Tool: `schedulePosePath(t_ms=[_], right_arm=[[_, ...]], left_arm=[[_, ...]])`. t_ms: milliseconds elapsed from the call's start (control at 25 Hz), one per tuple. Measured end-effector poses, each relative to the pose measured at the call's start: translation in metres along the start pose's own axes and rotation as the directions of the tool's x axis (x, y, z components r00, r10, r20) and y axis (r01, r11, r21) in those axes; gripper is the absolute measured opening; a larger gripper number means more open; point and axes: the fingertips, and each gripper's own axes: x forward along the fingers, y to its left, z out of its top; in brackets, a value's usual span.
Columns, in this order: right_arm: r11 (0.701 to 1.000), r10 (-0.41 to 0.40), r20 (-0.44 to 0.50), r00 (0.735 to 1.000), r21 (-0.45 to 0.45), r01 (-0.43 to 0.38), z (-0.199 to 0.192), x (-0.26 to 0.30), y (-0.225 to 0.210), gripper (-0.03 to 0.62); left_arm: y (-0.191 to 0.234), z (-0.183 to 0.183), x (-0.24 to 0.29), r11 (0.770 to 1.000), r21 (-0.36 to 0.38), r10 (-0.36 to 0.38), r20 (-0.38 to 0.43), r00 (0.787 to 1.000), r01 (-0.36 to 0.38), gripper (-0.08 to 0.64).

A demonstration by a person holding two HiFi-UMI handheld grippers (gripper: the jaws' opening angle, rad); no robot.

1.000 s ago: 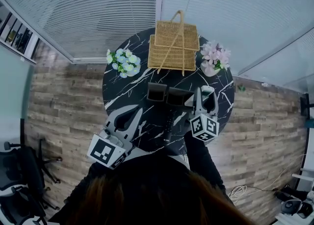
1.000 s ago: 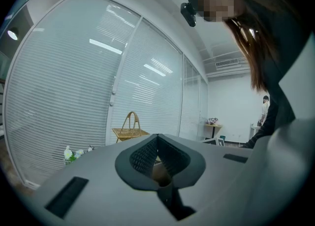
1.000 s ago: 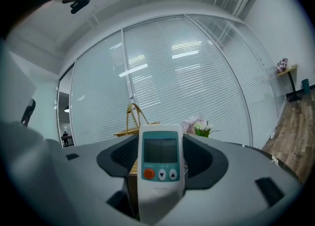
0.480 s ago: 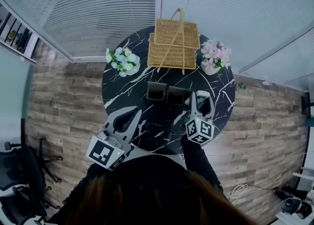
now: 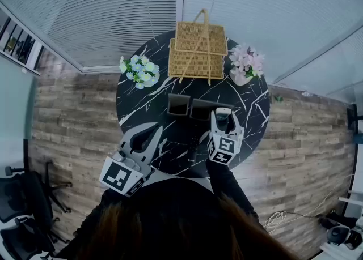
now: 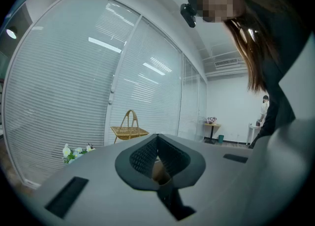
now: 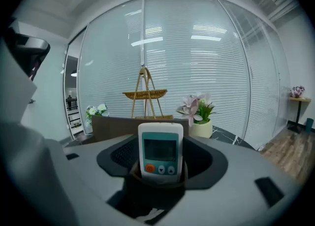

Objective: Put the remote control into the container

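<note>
Black marble table (image 5: 142,106) bears a dark container (image 5: 180,106) and wicker basket (image 5: 198,55). Right gripper (image 5: 222,117) clamps the remote control (image 7: 160,153) near that container; left gripper (image 5: 156,129) is pinched closed on nothing.

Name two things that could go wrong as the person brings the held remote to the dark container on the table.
1. The right claw grips the remote control only by its lower end, so it may tilt or slip out on the way.
2. The container stands close ahead and its compartments look small; the remote could strike the rim and push the container instead of dropping in.
</note>
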Motion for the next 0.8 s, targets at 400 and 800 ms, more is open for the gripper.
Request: schedulePosePath(t_ms=[400, 800], right_arm=[[1.000, 0.028, 0.029, 0.999, -0.005, -0.028, 0.022, -0.001, 0.003, 0.270], [0.998, 0.066, 0.148, 0.987, -0.003, -0.067, 0.069, -0.011, 0.004, 0.058]], left_arm=[[-0.002, 0.001, 0.000, 1.000, -0.001, 0.008, 0.002, 1.000, -0.008, 0.009], [-0.004, 0.003, 0.000, 1.000, 0.002, 0.001, 0.018, 1.000, -0.001, 0.009]])
